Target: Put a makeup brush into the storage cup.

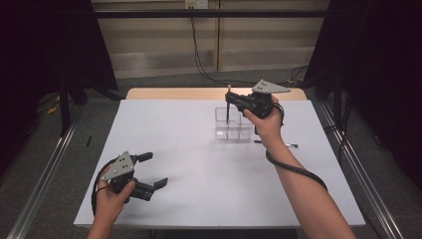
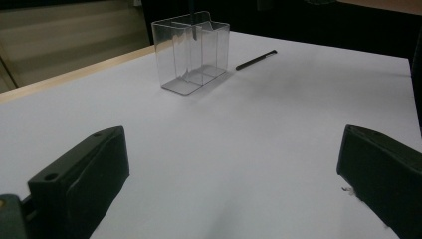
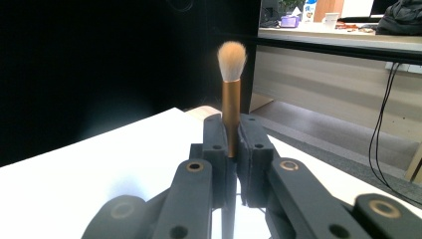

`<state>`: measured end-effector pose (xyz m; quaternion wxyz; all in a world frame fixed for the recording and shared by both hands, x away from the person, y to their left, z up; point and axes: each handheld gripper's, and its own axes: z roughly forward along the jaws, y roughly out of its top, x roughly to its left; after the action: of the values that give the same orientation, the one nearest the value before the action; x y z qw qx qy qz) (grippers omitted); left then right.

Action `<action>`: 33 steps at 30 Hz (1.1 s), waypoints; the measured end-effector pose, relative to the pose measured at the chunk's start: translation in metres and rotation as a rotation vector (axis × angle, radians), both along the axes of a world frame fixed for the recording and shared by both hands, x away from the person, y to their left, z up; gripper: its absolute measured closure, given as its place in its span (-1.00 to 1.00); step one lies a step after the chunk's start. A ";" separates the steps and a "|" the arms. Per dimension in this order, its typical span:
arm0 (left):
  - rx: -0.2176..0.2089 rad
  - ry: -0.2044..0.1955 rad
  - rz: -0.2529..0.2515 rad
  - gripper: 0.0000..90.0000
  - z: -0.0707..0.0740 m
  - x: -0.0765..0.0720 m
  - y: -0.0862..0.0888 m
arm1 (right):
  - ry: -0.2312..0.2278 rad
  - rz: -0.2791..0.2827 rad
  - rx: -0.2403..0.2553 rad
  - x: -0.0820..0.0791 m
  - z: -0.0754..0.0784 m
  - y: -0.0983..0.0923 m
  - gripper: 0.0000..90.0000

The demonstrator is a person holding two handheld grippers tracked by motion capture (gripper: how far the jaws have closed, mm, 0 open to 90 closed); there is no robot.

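White table (image 1: 199, 164), black pen (image 1: 275, 144) just beside clear organizer (image 1: 233, 124).

A lab-style recording booth, this: black curtains (image 1: 30, 45) hang at both sides, metal rails (image 1: 45, 169) flank a white table (image 1: 199, 169). Cables (image 1: 199, 55) trail down the back wall; cluttered office desks (image 3: 338, 35) sit beyond.

No text, label, brand, number or sign can be read in any of the pictures (the small containers on the far desk in the right gripper view are too blurred to make anything out).
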<state>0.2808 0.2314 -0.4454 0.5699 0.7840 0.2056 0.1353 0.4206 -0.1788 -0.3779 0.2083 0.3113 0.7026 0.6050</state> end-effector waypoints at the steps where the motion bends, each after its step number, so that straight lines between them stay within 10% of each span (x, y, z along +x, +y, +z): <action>1: 0.003 -0.002 0.001 -1.00 0.000 0.000 0.000 | -0.003 -0.001 0.001 0.000 -0.001 0.000 0.87; 10: 0.001 0.000 0.001 -1.00 0.000 0.000 0.000 | 0.020 -0.001 0.014 -0.002 -0.004 -0.003 0.83; 21: -0.002 -0.001 0.002 -1.00 0.000 0.000 0.000 | 0.043 0.028 0.032 -0.012 0.002 -0.010 -0.22; 33: -0.002 -0.004 0.002 -1.00 0.001 0.000 -0.003 | 0.039 0.052 0.025 -0.027 -0.005 -0.021 -0.63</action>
<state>0.2809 0.2287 -0.4446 0.5710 0.7829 0.2053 0.1371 0.3936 -0.1994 -0.3826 0.1749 0.3070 0.7067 0.6129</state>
